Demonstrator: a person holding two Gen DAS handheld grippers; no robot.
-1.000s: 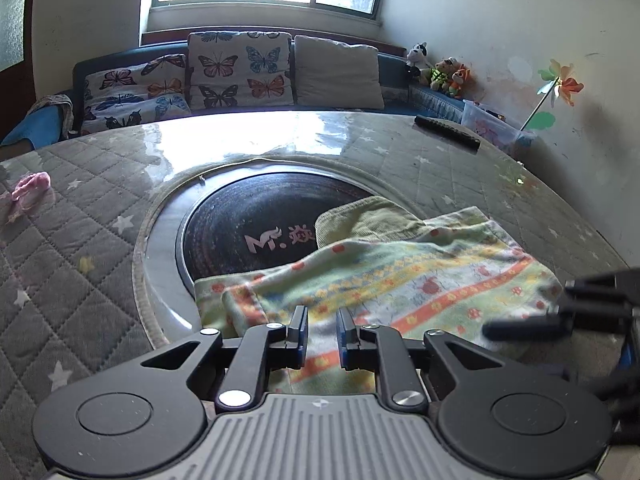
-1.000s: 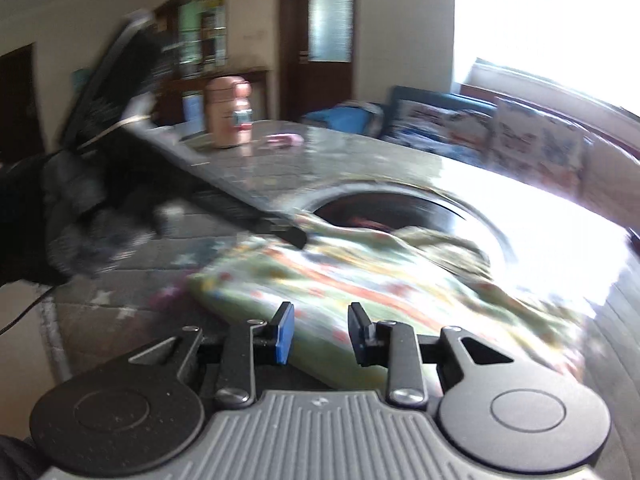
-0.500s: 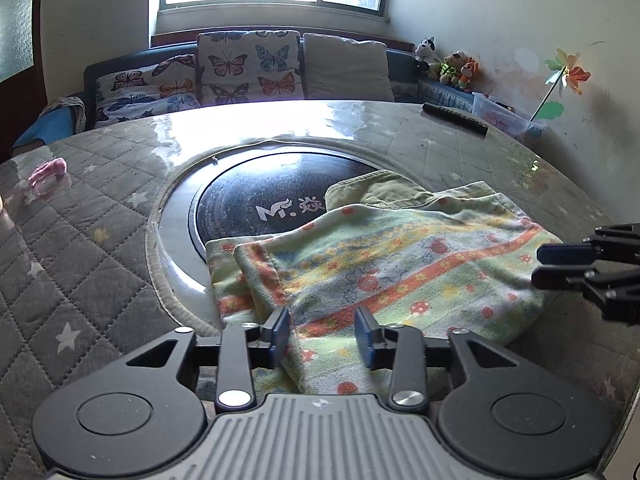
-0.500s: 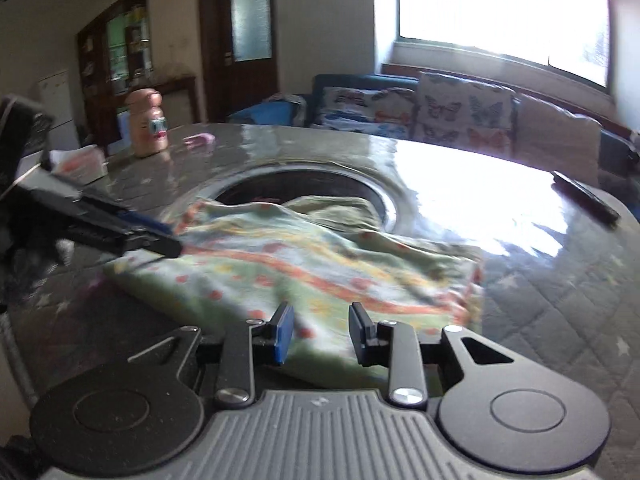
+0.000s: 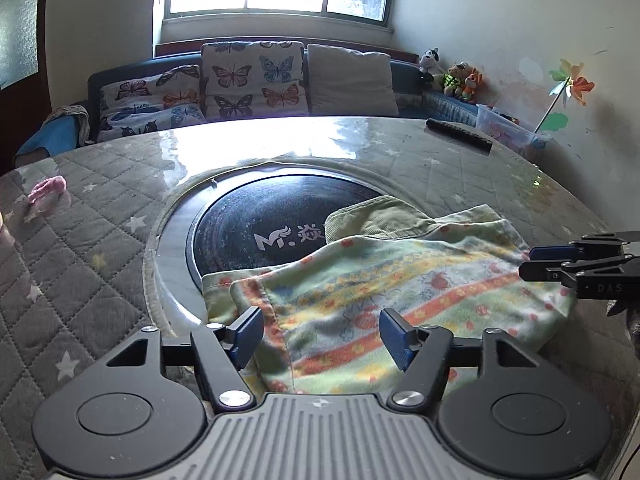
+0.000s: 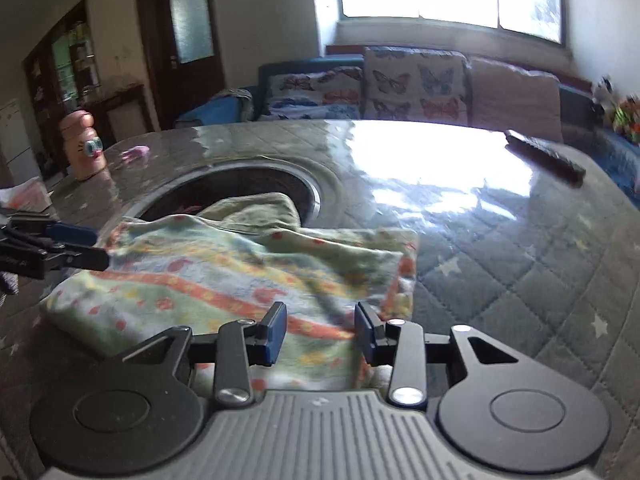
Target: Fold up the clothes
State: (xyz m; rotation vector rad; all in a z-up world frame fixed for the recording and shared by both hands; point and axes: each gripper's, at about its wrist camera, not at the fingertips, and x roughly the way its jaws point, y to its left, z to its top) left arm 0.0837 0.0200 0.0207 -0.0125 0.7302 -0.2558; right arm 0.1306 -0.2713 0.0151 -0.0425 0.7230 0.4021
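The cloth (image 5: 400,292) lies folded (layers showing). Both claws, left gripper (image 5: 320,332) and right gripper (image 6: 320,330), gape wide, holding nothing; grab matching corners evenly.

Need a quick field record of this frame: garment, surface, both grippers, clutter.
garment: patterned cloth, folded, lying flat, partly over the dark round inset
surface: quilted table cover
left gripper: open, above the cloth's near edge, holding nothing
right gripper: open, over the cloth, holding nothing
clutter: remote, pink item
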